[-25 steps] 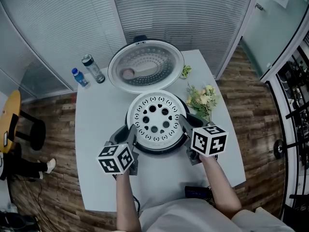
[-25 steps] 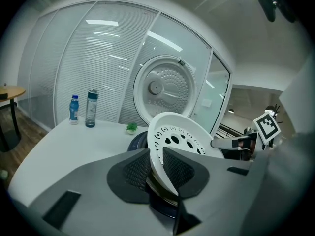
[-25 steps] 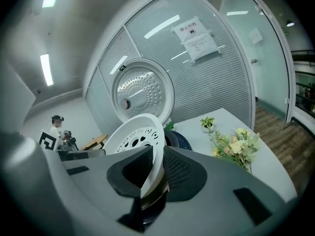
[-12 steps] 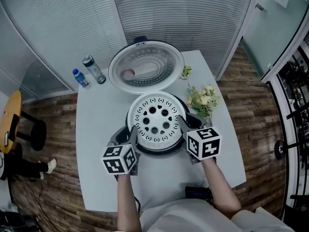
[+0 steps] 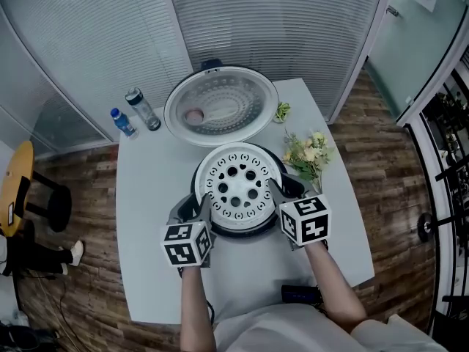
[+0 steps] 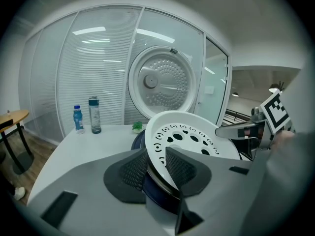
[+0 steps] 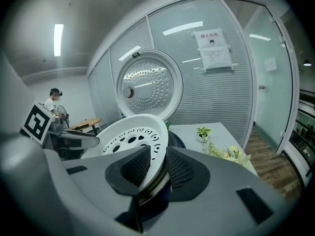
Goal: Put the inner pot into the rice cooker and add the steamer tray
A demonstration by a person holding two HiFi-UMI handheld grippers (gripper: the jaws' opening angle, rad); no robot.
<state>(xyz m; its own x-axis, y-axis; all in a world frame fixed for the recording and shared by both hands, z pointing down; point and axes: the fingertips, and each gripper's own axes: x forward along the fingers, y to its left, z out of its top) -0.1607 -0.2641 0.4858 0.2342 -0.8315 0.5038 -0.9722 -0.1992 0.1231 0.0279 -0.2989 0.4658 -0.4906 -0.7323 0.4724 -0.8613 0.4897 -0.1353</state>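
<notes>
Steamer tray, place: we see the white steamer tray seated on top of the rice cooker. It is at the middle of the table, with the cooker's dark body showing all round its edge.

Steamer tray, facing: its perforated face looks straight up at the head camera, and as far as we can tell it lies level. It is a round disc, so we find no long axis. The line across it from one gripper to the other runs side to side along the table.

Under the tray: in the right gripper view we make out a metal rim just below the tray's edge.

Left gripper: the left gripper sits at the tray's left edge. Its jaws have just been opening. The tray's rim stands between the pads, which we read as loose about it, not pinching.

Right gripper: the right gripper sits at the tray's right edge. Its jaws have also just been opening. The rim passes between the pads, and here too we see them parted and slack around it.

Lid: the lid stands open behind the cooker, with its dimpled inner side towards us.

Rest of the table: two bottles stand upright side by side near the far left corner. Flowers lie just right of the cooker, and a small plant sits beside the lid's right edge.
</notes>
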